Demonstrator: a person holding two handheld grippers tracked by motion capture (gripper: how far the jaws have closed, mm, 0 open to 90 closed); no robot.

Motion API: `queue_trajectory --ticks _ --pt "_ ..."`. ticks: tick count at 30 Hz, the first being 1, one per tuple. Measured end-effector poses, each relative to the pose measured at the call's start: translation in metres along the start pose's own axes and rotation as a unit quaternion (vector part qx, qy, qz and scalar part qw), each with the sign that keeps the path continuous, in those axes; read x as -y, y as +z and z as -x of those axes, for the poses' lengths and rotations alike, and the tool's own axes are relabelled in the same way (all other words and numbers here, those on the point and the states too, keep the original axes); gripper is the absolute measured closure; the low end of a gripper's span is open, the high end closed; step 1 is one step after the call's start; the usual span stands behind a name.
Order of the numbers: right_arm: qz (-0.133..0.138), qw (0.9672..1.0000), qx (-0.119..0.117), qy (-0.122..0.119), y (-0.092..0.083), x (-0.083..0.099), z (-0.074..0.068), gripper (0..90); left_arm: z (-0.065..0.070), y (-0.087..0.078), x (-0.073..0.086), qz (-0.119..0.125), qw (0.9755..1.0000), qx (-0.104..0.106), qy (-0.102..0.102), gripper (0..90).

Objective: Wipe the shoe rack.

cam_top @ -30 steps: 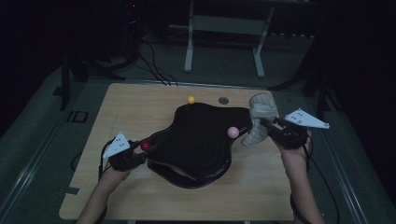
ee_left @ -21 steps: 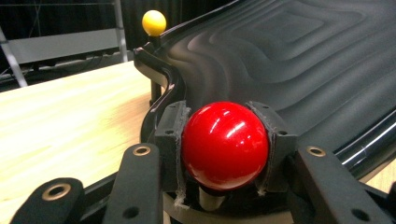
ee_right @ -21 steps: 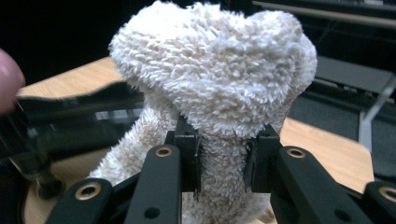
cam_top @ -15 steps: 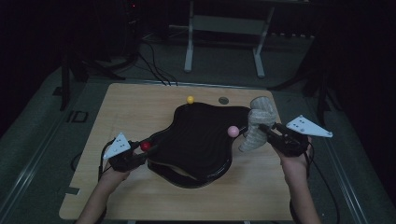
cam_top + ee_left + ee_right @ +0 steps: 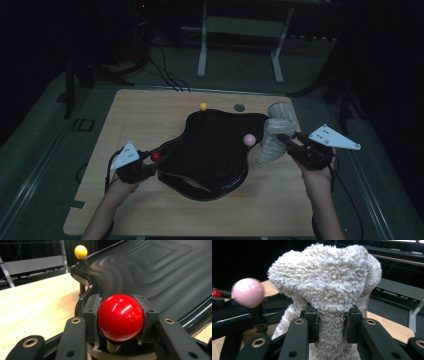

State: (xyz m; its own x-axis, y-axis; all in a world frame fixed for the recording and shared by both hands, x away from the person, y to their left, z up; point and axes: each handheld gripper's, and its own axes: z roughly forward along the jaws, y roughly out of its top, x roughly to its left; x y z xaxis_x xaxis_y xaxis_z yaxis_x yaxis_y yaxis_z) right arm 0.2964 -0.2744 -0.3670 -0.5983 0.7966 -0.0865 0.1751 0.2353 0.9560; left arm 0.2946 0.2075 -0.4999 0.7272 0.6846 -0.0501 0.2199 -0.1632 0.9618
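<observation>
**Red knob gripped, cloth pinched beside the black tray**

High view: a black tray (image 5: 212, 150) with a rippled face lies at the middle of the table (image 5: 145, 115), reaching from near the far edge toward the near edge. Three knobs stand on its rim: a yellow knob (image 5: 203, 106) at the far side, a pink knob (image 5: 249, 139) at the right, a red knob (image 5: 156, 156) at the left. The left gripper (image 5: 145, 162) comes in from the near left corner and meets the red knob. The right gripper (image 5: 285, 140) comes in from the right edge and holds a pale fluffy cloth (image 5: 274, 132), which hangs just beside the pink knob, its lower end down by the table.

Left gripper view: the left gripper (image 5: 120, 317) has its pads closed on the red knob (image 5: 120, 317), one on each side, touching it. The tray (image 5: 160, 272) rises behind, tilted, and the yellow knob (image 5: 81, 251) stands on its far rim over the table (image 5: 37, 300).

Right gripper view: the right gripper (image 5: 331, 326) is clamped on a narrow fold of the cloth (image 5: 324, 282), which bulges above the jaws. The pink knob (image 5: 248, 292) stands left of it, near but whether touching I cannot tell.
</observation>
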Motion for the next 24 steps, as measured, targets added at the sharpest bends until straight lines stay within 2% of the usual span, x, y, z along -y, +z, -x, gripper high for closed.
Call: queue_trajectory --ticks 3,4,7,11,13,15,17,20,24 --pt "-0.025 0.9995 0.004 -0.018 0.008 0.009 -0.007 70.8 0.000 0.000 0.000 0.000 1.0000 0.001 -0.001 59.3" --pt "-0.031 0.9994 0.006 -0.015 0.010 0.012 -0.007 70.8 -0.001 0.000 0.000 0.000 1.0000 0.001 -0.002 59.3" --pt "-0.030 0.9995 0.006 0.000 0.007 0.015 -0.002 70.7 -0.002 0.000 0.000 0.001 1.0000 0.003 -0.003 59.3" --pt "-0.014 0.9999 -0.005 0.004 0.002 0.009 -0.004 70.6 -0.003 0.000 0.001 0.003 1.0000 0.002 -0.004 59.3" --pt "-0.018 0.9998 -0.007 0.001 0.004 0.011 -0.005 70.6 -0.003 0.001 0.000 0.002 1.0000 0.001 -0.003 59.3" --pt "-0.034 0.9993 -0.014 0.001 0.010 0.017 -0.006 70.4 -0.003 0.000 0.000 0.002 1.0000 0.001 -0.003 59.3" --pt "-0.039 0.9990 -0.017 0.012 0.011 0.023 -0.004 70.4 -0.002 0.000 0.000 0.001 1.0000 0.000 -0.002 59.3" --pt "-0.039 0.9991 -0.012 0.009 0.006 0.022 -0.005 70.2 -0.003 0.000 0.000 0.002 1.0000 0.000 -0.001 59.3" --pt "-0.023 0.9994 -0.026 0.004 -0.001 0.014 -0.013 70.2 -0.002 0.000 0.000 0.000 1.0000 -0.001 0.000 59.3"
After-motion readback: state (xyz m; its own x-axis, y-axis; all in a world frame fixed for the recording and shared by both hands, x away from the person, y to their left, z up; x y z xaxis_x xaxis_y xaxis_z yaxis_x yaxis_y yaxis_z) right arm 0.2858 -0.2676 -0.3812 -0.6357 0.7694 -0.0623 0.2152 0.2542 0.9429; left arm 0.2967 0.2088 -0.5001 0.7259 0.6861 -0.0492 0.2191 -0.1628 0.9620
